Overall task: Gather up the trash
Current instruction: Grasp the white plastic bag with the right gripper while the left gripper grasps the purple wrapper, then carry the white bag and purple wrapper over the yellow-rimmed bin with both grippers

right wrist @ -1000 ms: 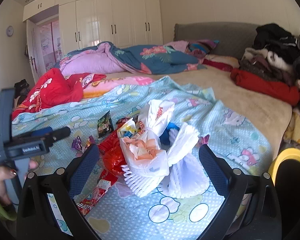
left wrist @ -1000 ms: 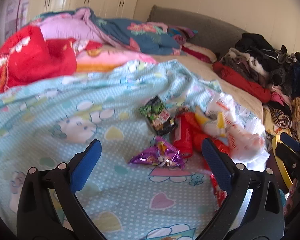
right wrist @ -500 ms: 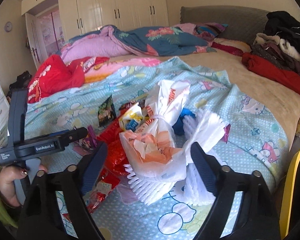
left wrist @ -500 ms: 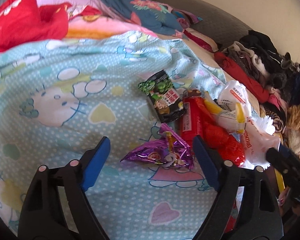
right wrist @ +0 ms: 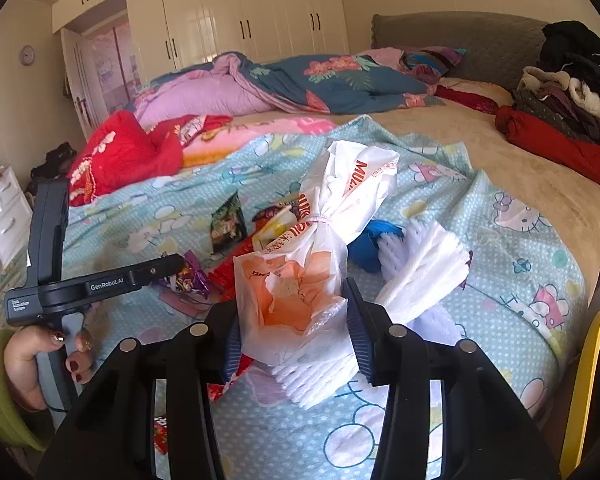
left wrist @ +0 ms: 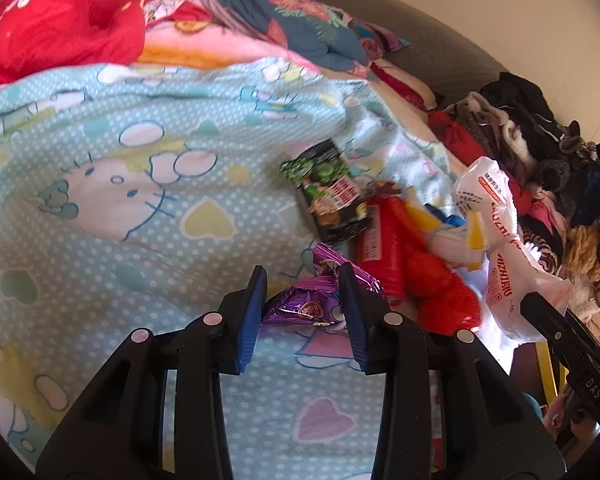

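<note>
Left gripper (left wrist: 302, 300): a second ago its fingers stand spread wide short of the purple wrapper (left wrist: 300, 306); now they have narrowed onto it, one blue pad on each side, pinching the wrapper or about to.
Purple wrapper: lies on the blue cartoon sheet (left wrist: 140, 200), just left of the red packet (left wrist: 384, 240), nearer the camera than the green-and-black snack bag (left wrist: 332, 196).
Meaning for task: judged a first piece of trash is being taken, not yet lifted.
Right gripper (right wrist: 292, 330): also drawn in from wide, its pads pressing the sides of the white plastic bag (right wrist: 300, 292).
White plastic bag: right of the red packet, on the same sheet.
Left hand (right wrist: 40, 360): grips the handle low, tool level, pointing toward the red packet.
</note>
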The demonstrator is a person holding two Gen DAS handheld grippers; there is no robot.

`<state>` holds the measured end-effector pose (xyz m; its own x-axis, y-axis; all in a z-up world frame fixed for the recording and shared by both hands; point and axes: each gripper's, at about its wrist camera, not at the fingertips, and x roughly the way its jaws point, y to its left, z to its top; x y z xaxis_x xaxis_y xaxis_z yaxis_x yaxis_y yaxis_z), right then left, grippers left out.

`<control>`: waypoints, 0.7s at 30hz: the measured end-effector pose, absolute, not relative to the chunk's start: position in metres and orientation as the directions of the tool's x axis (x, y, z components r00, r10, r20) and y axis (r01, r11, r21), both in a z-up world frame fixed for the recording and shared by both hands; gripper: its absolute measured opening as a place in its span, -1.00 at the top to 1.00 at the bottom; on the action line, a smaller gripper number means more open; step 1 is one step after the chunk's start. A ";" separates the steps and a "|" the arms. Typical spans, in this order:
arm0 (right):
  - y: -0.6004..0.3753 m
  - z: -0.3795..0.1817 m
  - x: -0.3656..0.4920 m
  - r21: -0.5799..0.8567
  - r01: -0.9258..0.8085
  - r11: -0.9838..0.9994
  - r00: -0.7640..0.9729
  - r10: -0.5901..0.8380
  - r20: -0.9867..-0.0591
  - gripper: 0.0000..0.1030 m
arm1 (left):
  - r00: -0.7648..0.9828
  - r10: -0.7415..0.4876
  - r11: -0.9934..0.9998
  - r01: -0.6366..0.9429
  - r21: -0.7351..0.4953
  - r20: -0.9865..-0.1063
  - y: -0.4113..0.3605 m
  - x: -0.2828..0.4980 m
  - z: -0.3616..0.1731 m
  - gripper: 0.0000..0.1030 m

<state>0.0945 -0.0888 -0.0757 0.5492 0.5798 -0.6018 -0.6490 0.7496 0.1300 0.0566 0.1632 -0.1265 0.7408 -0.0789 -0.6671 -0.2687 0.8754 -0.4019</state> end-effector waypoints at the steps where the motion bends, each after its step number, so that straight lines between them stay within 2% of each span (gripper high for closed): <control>1: -0.090 -0.073 0.093 0.132 -0.651 0.747 0.552 0.585 -0.594 0.17 | 0.748 -0.078 0.878 -0.261 -0.401 -0.659 0.162 0.055 -0.122 0.44; 11: -0.117 -0.038 0.081 0.136 -0.646 0.751 0.596 0.608 -0.524 0.18 | 0.818 -0.097 0.909 -0.159 -0.385 -0.567 0.142 0.054 -0.064 0.47; 21: -0.161 -0.021 0.081 0.153 -0.581 0.800 0.659 0.572 -0.488 0.18 | 0.831 -0.157 0.930 -0.058 -0.364 -0.534 0.095 0.070 -0.035 0.49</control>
<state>0.0812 -0.1613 -0.0211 0.6594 0.5718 -0.4880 -0.5805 0.7998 0.1528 0.0696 0.0951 -0.0351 0.8305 -0.1572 -0.5344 -0.0581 0.9297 -0.3637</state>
